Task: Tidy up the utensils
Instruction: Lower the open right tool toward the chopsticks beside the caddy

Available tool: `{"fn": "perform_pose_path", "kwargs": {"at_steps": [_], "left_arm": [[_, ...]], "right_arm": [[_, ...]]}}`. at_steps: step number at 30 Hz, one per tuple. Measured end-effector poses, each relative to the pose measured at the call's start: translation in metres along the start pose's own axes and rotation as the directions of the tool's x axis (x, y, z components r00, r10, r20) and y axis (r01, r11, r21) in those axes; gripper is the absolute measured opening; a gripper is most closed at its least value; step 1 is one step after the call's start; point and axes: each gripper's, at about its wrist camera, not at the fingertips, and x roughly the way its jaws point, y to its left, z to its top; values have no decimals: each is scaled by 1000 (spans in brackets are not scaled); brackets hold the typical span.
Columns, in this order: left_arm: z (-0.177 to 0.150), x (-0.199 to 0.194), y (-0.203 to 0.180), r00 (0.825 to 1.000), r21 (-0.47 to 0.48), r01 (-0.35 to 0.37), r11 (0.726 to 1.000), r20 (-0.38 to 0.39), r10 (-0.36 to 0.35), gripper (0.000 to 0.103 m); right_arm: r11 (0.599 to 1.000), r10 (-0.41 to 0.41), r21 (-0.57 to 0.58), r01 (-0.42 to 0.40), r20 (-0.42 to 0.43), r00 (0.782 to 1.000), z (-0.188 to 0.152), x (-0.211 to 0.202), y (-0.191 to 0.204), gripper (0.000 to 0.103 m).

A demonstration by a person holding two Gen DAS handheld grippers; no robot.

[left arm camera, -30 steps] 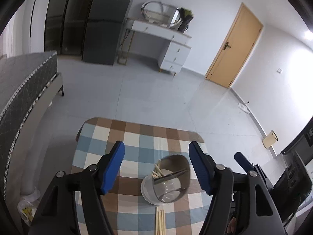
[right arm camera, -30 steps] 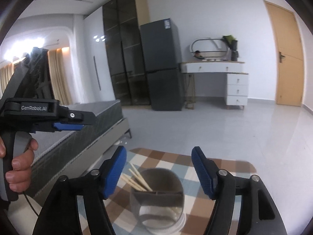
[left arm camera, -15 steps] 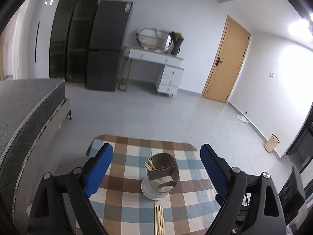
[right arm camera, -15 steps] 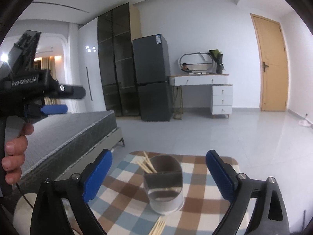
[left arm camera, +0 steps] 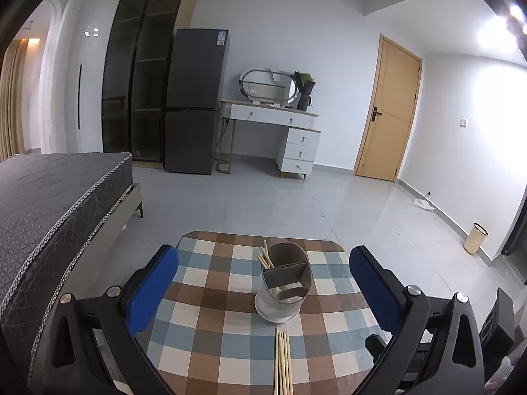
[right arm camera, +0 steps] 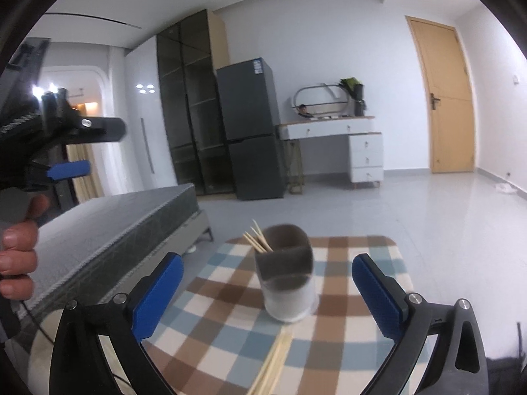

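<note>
Checked worktop (left arm camera: 210, 355): holder (left arm camera: 286, 283) sits mid-worktop with some chopsticks in it, loose chopsticks (left arm camera: 282, 362) lie by near edge; left tool (left arm camera: 263, 291) and right tool (right arm camera: 266, 291) both opening, nothing between them, so drop low and pinch bundle mid-length.

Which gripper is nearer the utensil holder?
Right, probably. Both grippers' jaws are opening, nothing between them: right gripper low before the utensil holder, left gripper higher, to its left, looking down.

Woven checked tablecloth (left arm camera: 210, 335), matt grey plastic utensil holder (left arm camera: 285, 283) upon it, pale wooden chopsticks (left arm camera: 282, 362) just before the holder, textured blue gripper pads (left arm camera: 150, 288), glossy floor tiles (left arm camera: 263, 204) beyond.
</note>
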Motion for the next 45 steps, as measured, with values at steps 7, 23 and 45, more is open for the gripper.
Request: {"fn": "perform_pose_path", "kwargs": {"at_steps": [7, 23, 45], "left_arm": [[-30, 8, 5, 999, -33, -26, 999, -37, 25, 101], [-98, 52, 3, 979, 55, -108, 993, -165, 116, 101], [-130, 134, 28, 933, 21, -140, 990, -333, 139, 101]], "right_arm": [[999, -30, 30, 30, 3, 1000, -24, -13, -8, 103], [994, -104, 30, 108, -112, 988, -54, 7, -25, 103], [985, -113, 85, 151, -345, 932, -78, 87, -43, 102]]}}
